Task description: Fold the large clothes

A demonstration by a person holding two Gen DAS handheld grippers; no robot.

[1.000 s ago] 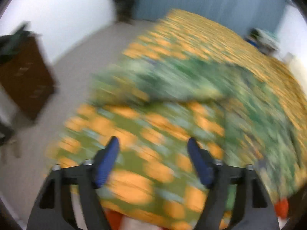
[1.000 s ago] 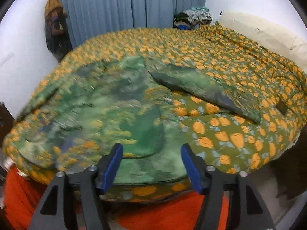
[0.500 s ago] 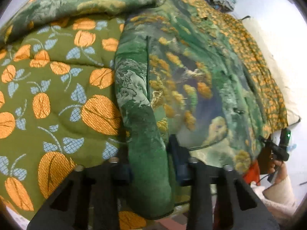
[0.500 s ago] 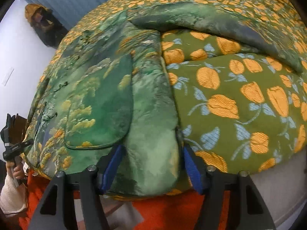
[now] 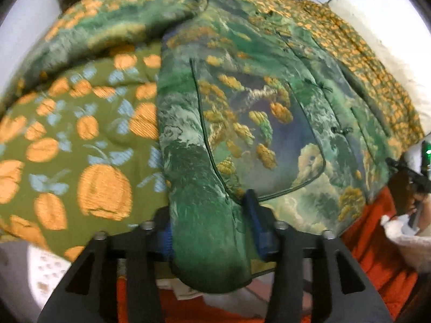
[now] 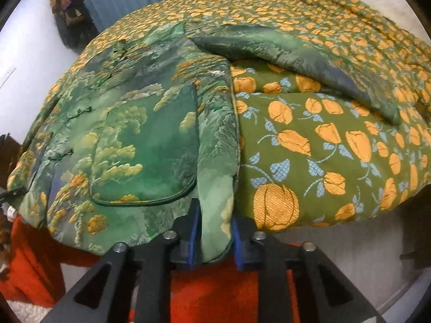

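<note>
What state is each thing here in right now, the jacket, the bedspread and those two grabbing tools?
Green jacket: spread flat on the bed, front up, sleeves out sideways.
Bedspread: covering the bed, under the jacket.
Left gripper: fingers opening, jacket's hem corner between them.
Right gripper: fingers opening, other hem corner between them.

Green landscape-print jacket (image 5: 256, 123) spread front-up on the bed

Padded, glossy fabric with clouds, yellow-orange trees and dark knot fastenings down its middle; a rounded patch pocket (image 6: 145, 156) edged in dark piping on each front. In the right wrist view one sleeve (image 6: 296, 56) stretches toward 2 o'clock; the hem hangs over the bed edge at 6 o'clock.
</note>
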